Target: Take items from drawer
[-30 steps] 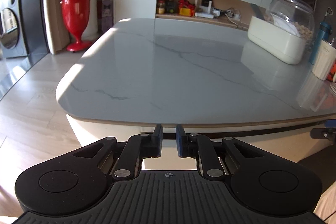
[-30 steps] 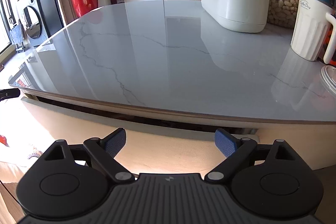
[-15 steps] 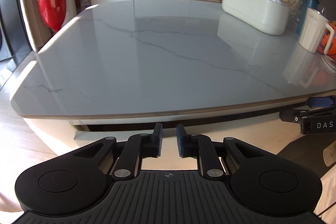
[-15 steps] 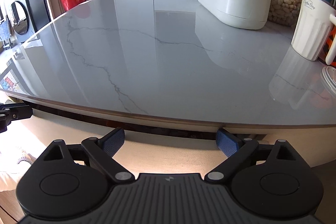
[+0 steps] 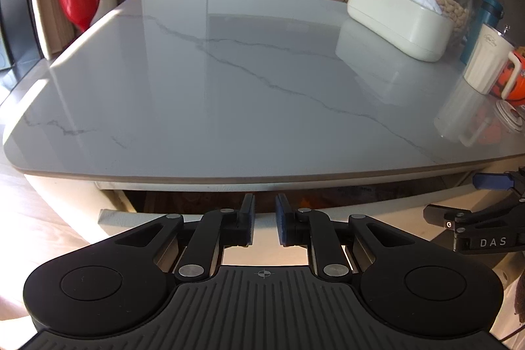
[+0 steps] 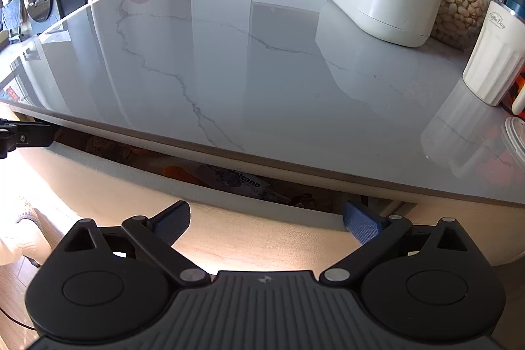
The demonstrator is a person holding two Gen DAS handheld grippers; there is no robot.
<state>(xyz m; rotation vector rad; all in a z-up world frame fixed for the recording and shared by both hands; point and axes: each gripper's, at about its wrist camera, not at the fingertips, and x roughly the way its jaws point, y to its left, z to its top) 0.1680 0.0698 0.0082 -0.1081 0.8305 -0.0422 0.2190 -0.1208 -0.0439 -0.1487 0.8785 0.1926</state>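
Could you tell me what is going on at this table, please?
A person holds a gripper in each hand at the near edge of a marble table. The drawer under the top stands slightly open, with packets visible in the gap. The left gripper is nearly shut and holds nothing. The right gripper is opening wide in front of the drawer, with nothing between its jaws. Nothing has been taken out yet.

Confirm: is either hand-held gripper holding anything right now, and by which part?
Nothing is held. The left hand-held gripper is nearly shut on empty air; the right hand-held gripper is opening wide with nothing between its jaws, just before the drawer.
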